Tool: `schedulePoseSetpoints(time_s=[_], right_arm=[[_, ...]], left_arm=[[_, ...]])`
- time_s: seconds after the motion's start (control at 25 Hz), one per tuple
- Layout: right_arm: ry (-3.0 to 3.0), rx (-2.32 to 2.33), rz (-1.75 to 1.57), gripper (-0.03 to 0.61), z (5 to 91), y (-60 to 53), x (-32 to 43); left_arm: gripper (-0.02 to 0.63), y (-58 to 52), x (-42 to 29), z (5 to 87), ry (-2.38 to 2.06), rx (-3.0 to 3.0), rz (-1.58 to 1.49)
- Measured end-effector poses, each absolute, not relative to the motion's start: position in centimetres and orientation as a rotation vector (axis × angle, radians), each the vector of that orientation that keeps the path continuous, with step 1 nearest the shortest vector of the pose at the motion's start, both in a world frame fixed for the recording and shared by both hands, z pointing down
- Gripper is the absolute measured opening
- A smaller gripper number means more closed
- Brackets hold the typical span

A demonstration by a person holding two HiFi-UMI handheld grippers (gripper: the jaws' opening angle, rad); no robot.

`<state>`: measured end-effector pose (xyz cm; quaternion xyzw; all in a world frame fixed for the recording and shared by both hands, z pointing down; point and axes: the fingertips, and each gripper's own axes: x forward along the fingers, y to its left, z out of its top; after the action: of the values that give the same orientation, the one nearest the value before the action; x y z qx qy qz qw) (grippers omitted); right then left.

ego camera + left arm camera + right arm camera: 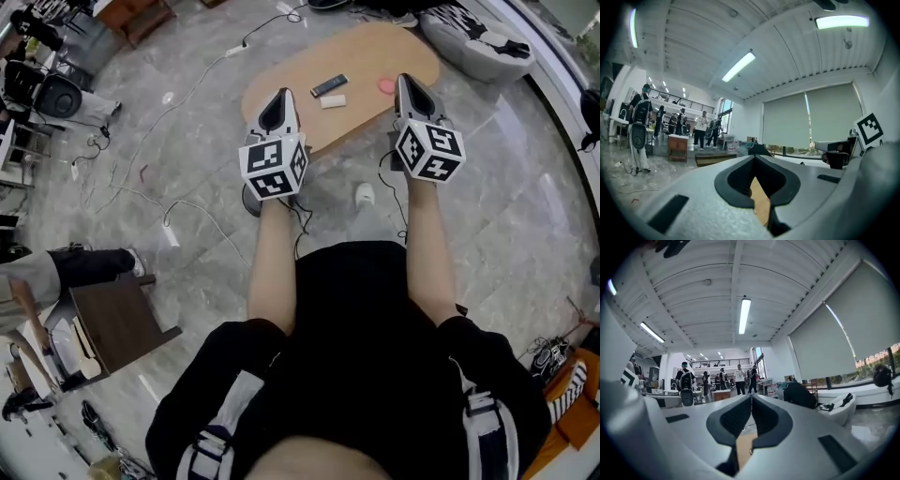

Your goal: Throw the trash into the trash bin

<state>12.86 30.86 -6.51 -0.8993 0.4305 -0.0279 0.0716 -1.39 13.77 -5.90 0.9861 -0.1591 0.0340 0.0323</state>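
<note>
Head view, table [375, 52]: low oval wooden top on a grey marbled floor, in front of the person.
Head view, scrap [386, 86]: small, pink, rounded; lies on the table just left of the right gripper's tips.
Head view, block [333, 101]: small, cream, oblong; lies flat mid-table, between the two grippers.
Head view, bar [329, 85]: black, flat; lies just beyond the block.
Head view, left gripper [280, 96]: held level over the table's near edge, touching nothing.
Head view, right gripper [409, 82]: held level over the table, beside the scrap but apart from it.
Left gripper view, left gripper [754, 158]: jaws pressed together with nothing between them; a strip of wood shows below them.
Right gripper view, right gripper [751, 398]: jaws pressed together and empty; the wood shows below them too.
</note>
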Motion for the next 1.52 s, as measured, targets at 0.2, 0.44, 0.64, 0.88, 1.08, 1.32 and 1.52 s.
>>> schedulePoseSetpoints(time_s=[0.2,0.44,0.64,0.88,1.08,1.32,1.52], right_arm=[[1.356,-2.648,-0.17,0.012,-5.1,27.7,21.6],[1.445,-2.586,-0.259,0.012,-4.0,23.6,31.3],[1.491,-2.529,-0.316,0.012,-2.4,21.3,35.8],[1.482,-2.508,-0.452,0.012,2.3,20.5,38.3],[1.446,-2.55,-0.578,0.012,7.1,21.3,40.4],[1.496,-2.577,-0.731,0.012,13.3,20.6,38.2],[1.6,-2.541,-0.837,0.012,18.2,19.2,35.5]], left_arm=[[0.002,11.8,6.4,-5.0,-0.565,3.017,0.181],[0.002,9.1,14.9,-4.6,-0.666,2.993,0.26],[0.002,7.7,19.2,-3.5,-0.718,2.983,0.333],[0.002,6.4,21.6,0.6,-0.752,2.944,0.5],[0.003,6.5,23.3,5.3,-0.739,2.86,0.58],[0.002,5.7,22.3,11.1,-0.74,2.788,0.655],[0.002,4.9,20.4,16.7,-0.797,2.706,0.679]])
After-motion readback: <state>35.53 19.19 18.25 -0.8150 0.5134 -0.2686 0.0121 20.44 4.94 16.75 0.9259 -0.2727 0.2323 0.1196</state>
